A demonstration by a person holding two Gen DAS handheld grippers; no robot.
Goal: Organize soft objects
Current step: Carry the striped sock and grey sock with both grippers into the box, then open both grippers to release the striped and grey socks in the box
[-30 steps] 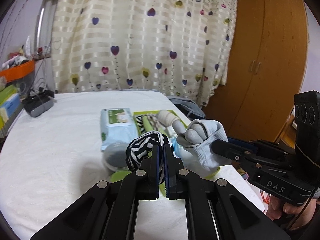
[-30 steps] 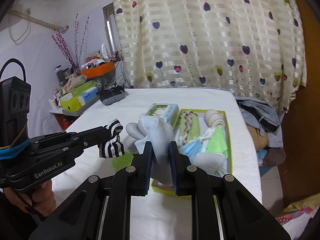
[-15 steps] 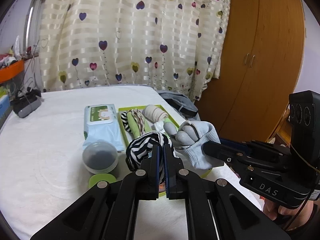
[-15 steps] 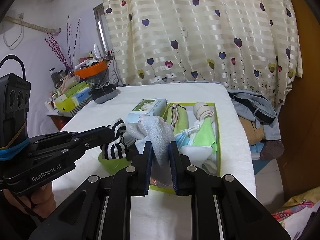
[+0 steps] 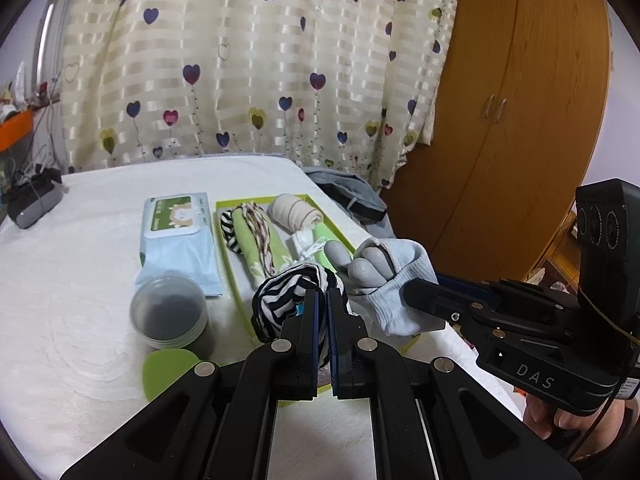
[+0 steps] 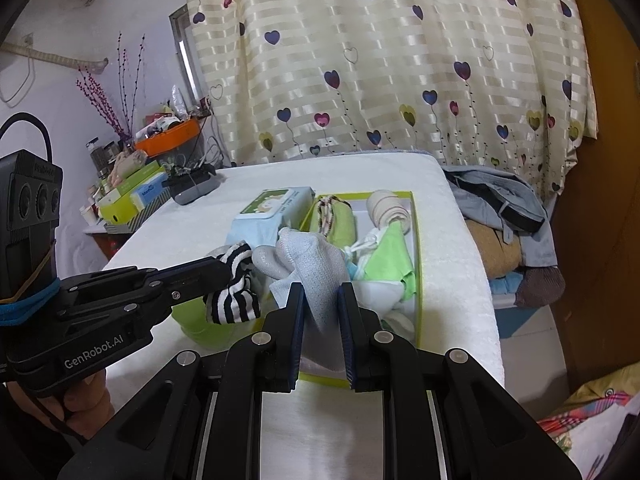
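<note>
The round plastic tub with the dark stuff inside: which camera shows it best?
The left wrist view. There the round tub sits fully in sight on the white table, beside the wipes pack. In the right wrist view it is hidden behind the left gripper and its striped sock.

The black-and-white striped sock (image 5: pixel 286 300) and the pale blue-grey sock (image 6: pixel 316 276) were soft knit. The grippers were matt black plastic. The wipes pack (image 5: pixel 176 240) looked glossy, the wardrobe (image 5: pixel 520 120) smooth varnished wood, the curtain (image 6: pixel 380 60) satiny.
</note>
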